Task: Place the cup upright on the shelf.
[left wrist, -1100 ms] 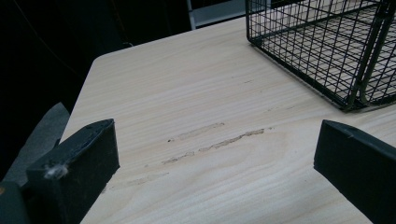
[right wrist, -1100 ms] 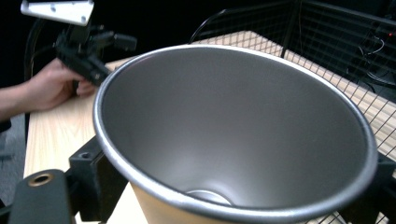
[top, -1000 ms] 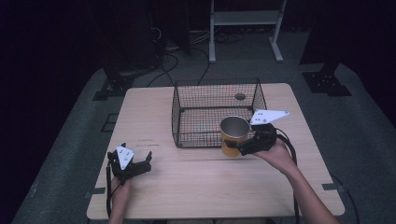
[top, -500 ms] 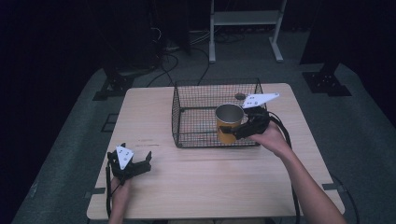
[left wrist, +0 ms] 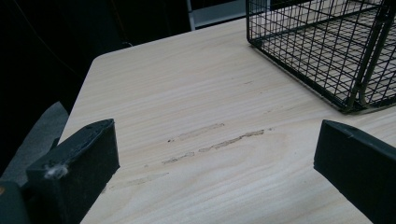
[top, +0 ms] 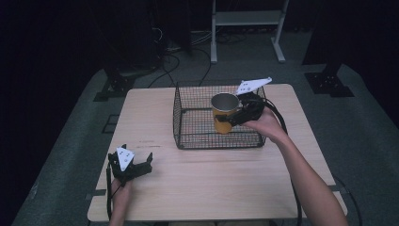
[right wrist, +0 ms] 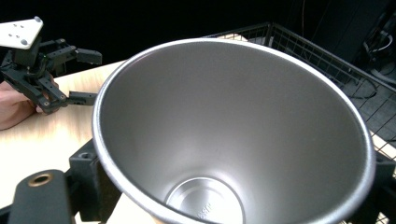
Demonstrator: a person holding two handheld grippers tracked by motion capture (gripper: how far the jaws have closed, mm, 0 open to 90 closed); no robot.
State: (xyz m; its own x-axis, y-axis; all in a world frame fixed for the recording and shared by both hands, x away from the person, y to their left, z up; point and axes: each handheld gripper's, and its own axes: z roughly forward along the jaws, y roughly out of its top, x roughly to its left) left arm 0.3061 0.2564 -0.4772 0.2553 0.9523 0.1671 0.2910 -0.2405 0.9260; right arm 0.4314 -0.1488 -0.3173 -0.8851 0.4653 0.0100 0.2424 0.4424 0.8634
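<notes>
Two black hand-held grippers, the left gripper (top: 136,165) and right gripper (top: 230,117), each topped by a pale three-cornered plate with dark dots, trailing black cables; forearms bare.

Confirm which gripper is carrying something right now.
The right gripper: its jaws clamp the yellow steel-lined cup over the wire basket. The left gripper sits open on the table, holding nothing.

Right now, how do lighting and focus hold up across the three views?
High view: dim, table lit, surroundings near black. Left gripper view: wood grain and basket sharp, near jaws soft. Right gripper view: cup looms wide, steel evenly lit, no harsh glare.
</notes>
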